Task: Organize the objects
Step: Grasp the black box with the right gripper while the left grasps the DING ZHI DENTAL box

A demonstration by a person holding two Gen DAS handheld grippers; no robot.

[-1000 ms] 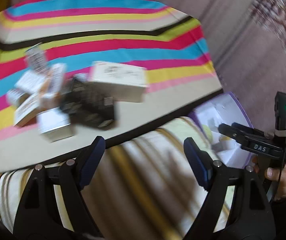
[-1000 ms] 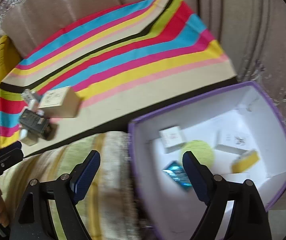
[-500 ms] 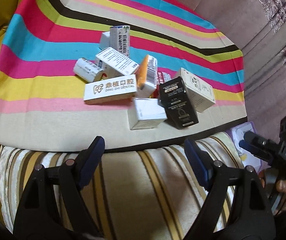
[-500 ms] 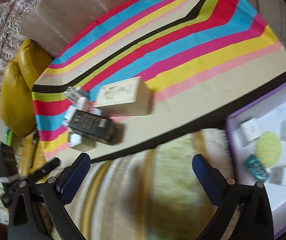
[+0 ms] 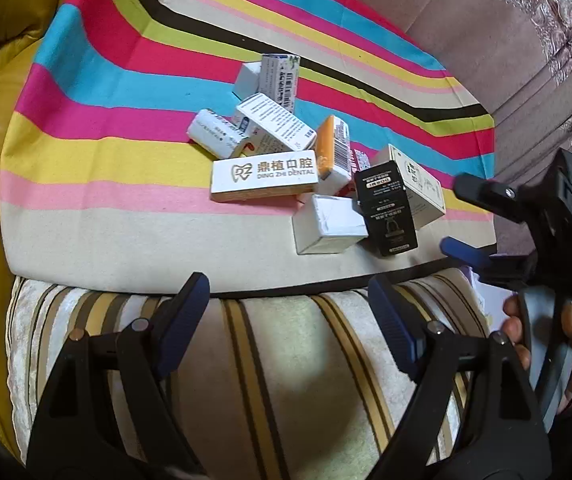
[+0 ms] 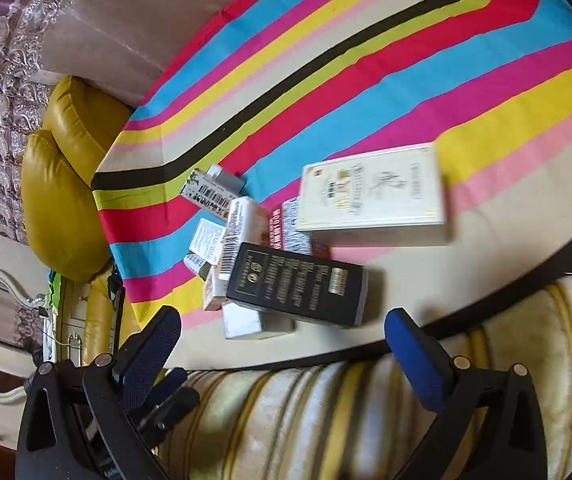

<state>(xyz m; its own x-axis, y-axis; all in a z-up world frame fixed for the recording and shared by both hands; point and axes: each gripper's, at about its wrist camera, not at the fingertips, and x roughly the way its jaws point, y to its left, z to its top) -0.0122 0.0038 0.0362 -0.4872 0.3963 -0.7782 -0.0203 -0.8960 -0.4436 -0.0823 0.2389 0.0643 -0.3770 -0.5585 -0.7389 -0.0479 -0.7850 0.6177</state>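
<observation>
**Striped cloth carries a jumble of small cartons**

Striped cloth (image 5: 126, 128) holds a heap of roughly ten cartons, several half-buried and uncountable. Black box (image 5: 385, 208) lies at the heap's near edge beside the cream box (image 6: 373, 192). Only the right view shows a yellow cushion (image 6: 58, 184). Left claw (image 5: 286, 320) and right claw (image 6: 282, 348) both gape, empty.

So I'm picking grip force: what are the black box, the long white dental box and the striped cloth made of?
Black box: looks like printed cardboard, faint sheen, crisp folded edges. Long white dental box: matte cardboard, a brownish raw edge along its bottom. Striped cloth: woven fabric, matte, soft creases where it drapes; fibre unclear.
</observation>
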